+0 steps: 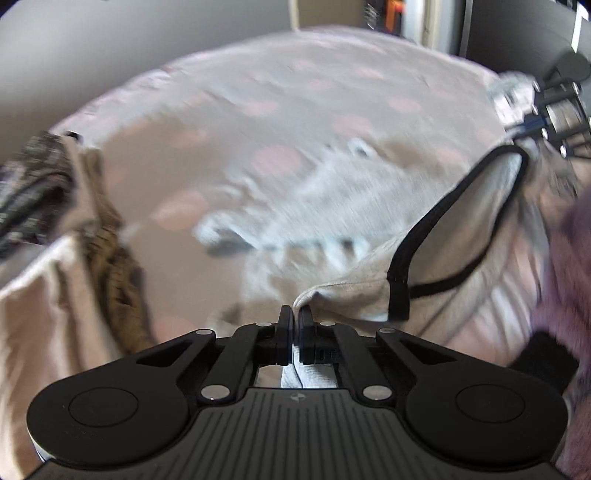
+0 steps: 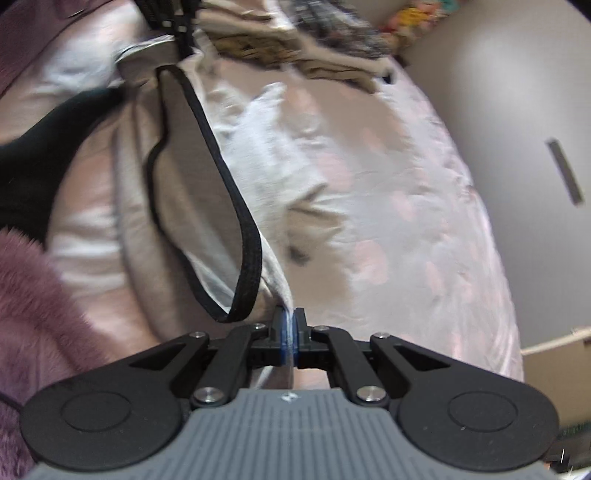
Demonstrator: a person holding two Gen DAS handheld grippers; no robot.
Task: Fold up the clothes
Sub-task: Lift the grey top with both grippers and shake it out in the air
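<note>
A beige garment with a black-trimmed neckline (image 1: 458, 218) hangs stretched between my two grippers over the bed. My left gripper (image 1: 295, 314) is shut on one shoulder edge of it. My right gripper (image 2: 290, 317) is shut on the other shoulder edge; the same garment (image 2: 192, 177) and its black trim run up and away from it. The right gripper (image 1: 554, 110) shows at the far right of the left wrist view, and the left gripper (image 2: 173, 29) at the top of the right wrist view. The frames are blurred by motion.
A bedspread with pink dots (image 1: 288, 110) lies below. A pile of dark and brown patterned clothes (image 1: 44, 192) sits at the bed's left edge; it shows at the top of the right wrist view (image 2: 295, 44). A purple fuzzy sleeve (image 2: 33, 302) is close by.
</note>
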